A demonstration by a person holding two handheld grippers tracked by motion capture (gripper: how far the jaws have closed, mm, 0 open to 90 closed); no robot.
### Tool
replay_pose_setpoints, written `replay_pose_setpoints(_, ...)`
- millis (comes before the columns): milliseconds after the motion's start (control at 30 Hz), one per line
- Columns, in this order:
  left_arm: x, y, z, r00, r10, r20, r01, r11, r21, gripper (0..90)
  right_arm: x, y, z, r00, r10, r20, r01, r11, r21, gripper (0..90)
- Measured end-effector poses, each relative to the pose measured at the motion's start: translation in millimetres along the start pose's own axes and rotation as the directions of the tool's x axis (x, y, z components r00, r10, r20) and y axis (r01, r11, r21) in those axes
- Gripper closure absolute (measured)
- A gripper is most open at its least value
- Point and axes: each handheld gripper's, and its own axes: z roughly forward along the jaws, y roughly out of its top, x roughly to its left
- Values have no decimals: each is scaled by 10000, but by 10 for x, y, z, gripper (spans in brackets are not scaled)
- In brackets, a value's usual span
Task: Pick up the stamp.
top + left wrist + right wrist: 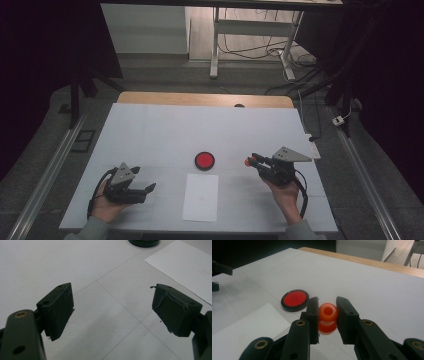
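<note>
In the right gripper view, the right gripper (327,312) clamps a small orange spool (327,318) between its two black jaws above the white table (362,285), just beside a red disc in a black rim (294,300) and near a white paper sheet (242,335).
</note>
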Motion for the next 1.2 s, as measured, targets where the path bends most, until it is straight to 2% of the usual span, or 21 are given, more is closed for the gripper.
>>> replay_pose_setpoints(833, -3, 3, 0, 10000, 0, 32, 0, 10000, -57, 182, 295, 107, 350, 9951, -496, -850, 508, 9986, 115, 719)
replay_pose_setpoints(1200, -4, 1, 10, 10000, -14, 66, 14, 10000, 25, 182, 462, 150, 532, 9884, -808, -1286, 838, 9963, 185, 719)
